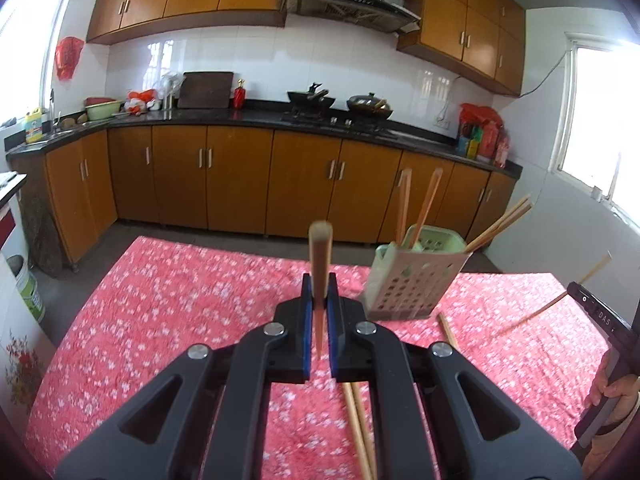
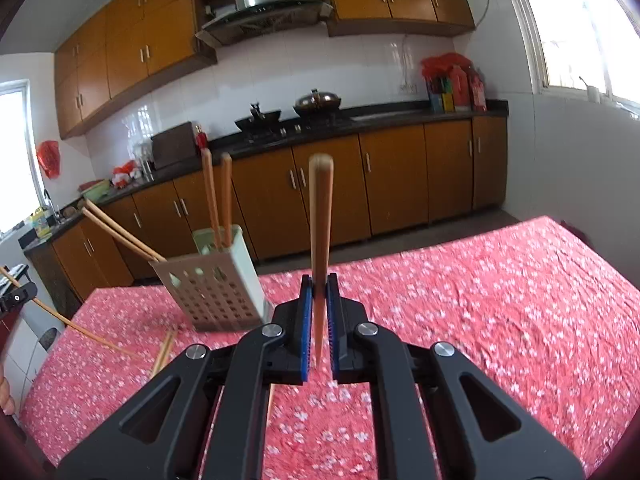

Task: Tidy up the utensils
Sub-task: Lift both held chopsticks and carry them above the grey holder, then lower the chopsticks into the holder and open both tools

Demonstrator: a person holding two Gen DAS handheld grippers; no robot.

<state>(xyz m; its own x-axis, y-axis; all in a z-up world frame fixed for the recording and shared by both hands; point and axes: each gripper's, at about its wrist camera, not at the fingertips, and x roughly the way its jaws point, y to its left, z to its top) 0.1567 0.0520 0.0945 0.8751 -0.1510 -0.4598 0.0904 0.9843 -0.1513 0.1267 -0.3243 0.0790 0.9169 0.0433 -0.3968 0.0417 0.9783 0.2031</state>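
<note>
step in hand: carrying chopsticks to the holder (image 1: 416,276); left gripper (image 1: 319,312) jaws clamped on one chopstick (image 1: 320,256), right gripper (image 2: 319,312) clamped on another (image 2: 320,232); next: tip each into the open top; holder pale green perforated plastic, four sticks inside; loose sticks (image 1: 360,428) on floral red bench cloth (image 1: 160,320)

Wooden chopsticks (image 1: 320,264) held upright, others in holder (image 1: 412,280)

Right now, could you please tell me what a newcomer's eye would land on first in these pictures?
Each gripper is shut on a single wooden chopstick: the left gripper and the right gripper. Between them, a pale green holder with four chopsticks stands on the red floral tablecloth, loose chopsticks lying beside it.
</note>
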